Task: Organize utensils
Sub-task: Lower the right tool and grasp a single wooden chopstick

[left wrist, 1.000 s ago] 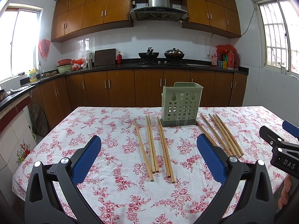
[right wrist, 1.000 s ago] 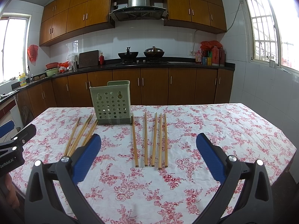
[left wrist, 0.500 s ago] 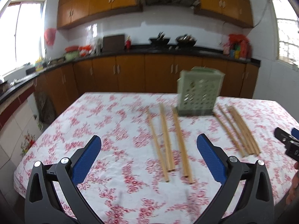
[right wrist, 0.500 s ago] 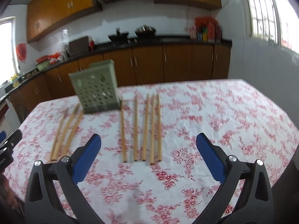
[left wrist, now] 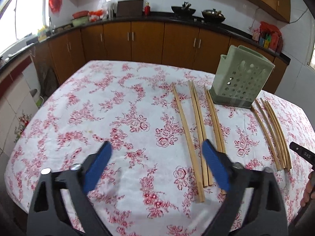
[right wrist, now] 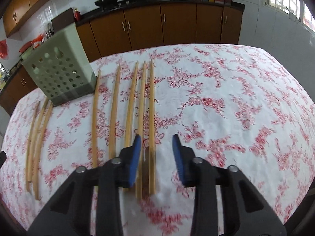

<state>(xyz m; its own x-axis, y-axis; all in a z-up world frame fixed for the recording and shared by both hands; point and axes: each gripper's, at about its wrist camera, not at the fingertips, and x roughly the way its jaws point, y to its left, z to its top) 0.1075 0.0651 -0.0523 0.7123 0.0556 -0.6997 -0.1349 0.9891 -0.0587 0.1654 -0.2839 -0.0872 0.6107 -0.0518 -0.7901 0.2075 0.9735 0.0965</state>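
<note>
A green perforated utensil holder [left wrist: 242, 78] [right wrist: 57, 74] stands upright on the floral tablecloth [left wrist: 110, 118]. Several wooden chopsticks [left wrist: 198, 129] lie left of it, and another bunch [left wrist: 273, 131] lies to its right. My left gripper [left wrist: 157, 143] hovers over the near ends of the left group with its jaws closing; the pads touch nothing. My right gripper [right wrist: 156, 137] is closing over the other group of chopsticks [right wrist: 151, 108]. The rightmost stick runs between its fingers, just inside the left pad [right wrist: 135, 153], which does not press on it.
Kitchen cabinets and a counter with pots line the far wall. The tablecloth [right wrist: 236, 108] is bare to the right of the chopsticks in the right wrist view. The right gripper's black body [left wrist: 302, 153] shows at the right edge of the left wrist view.
Both grippers have tipped down and moved in over the chopsticks. Both pairs of jaws have narrowed, the right one far more than the left.
</note>
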